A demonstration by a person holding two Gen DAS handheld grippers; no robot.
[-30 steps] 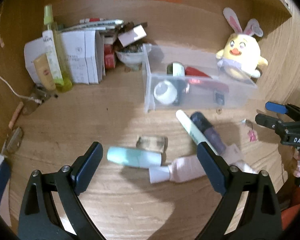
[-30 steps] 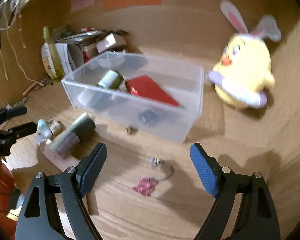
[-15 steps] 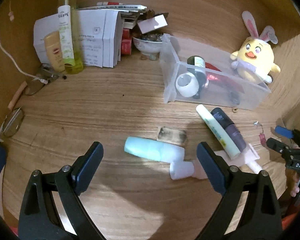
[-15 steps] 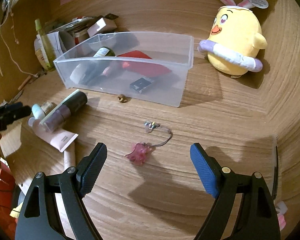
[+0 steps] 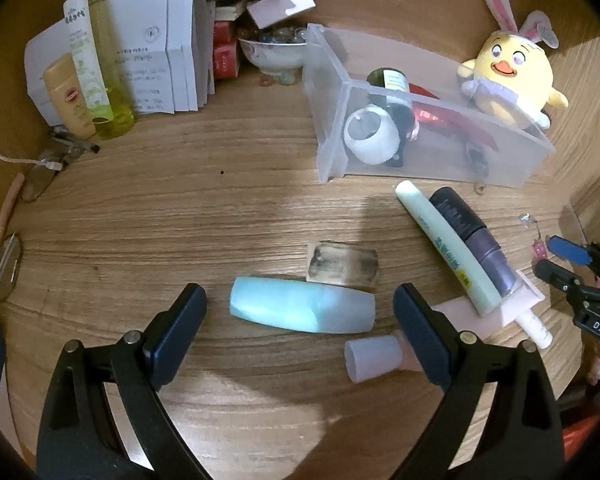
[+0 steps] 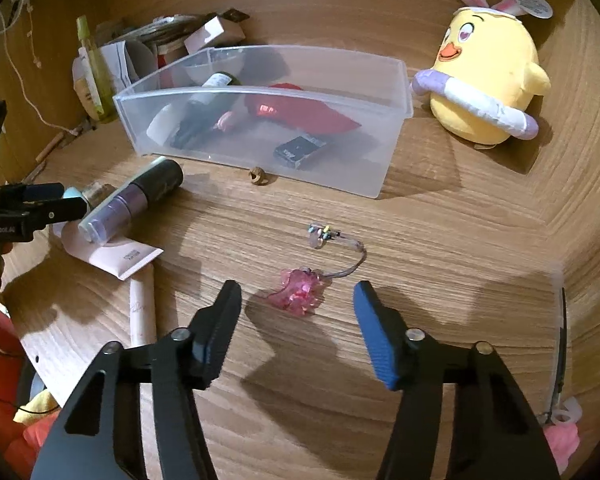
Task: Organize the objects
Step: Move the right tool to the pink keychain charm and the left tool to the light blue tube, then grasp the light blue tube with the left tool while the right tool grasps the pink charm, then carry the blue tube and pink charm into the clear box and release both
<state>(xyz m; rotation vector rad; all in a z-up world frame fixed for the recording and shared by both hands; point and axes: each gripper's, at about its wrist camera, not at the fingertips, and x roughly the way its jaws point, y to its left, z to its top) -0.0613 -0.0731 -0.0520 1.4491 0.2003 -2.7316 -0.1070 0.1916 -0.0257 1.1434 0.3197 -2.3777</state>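
My left gripper (image 5: 300, 308) is open and straddles a light blue bottle (image 5: 300, 310) lying on the wooden desk, low over it. Behind the bottle lies a small brownish block (image 5: 342, 266). To the right lie a pink tube with a white cap (image 5: 374, 358), a pale green tube (image 5: 444, 246) and a dark purple bottle (image 5: 474, 236). My right gripper (image 6: 298, 314) is open, just in front of a pink charm (image 6: 298, 292) on a short cord. A clear plastic bin (image 6: 284, 160) holds a dark bottle, a red item and a small black box.
A yellow chick plush (image 6: 486, 92) sits right of the bin. A green spray bottle (image 5: 88, 52), paper boxes (image 5: 160, 68) and a bowl of beads (image 5: 278, 50) crowd the back left. A small brown bead (image 6: 257, 175) lies by the bin's front wall.
Both grippers have moved forward and lower. The light blue bottle now sits between my left fingers, and the pink charm is close in front of my right fingers.
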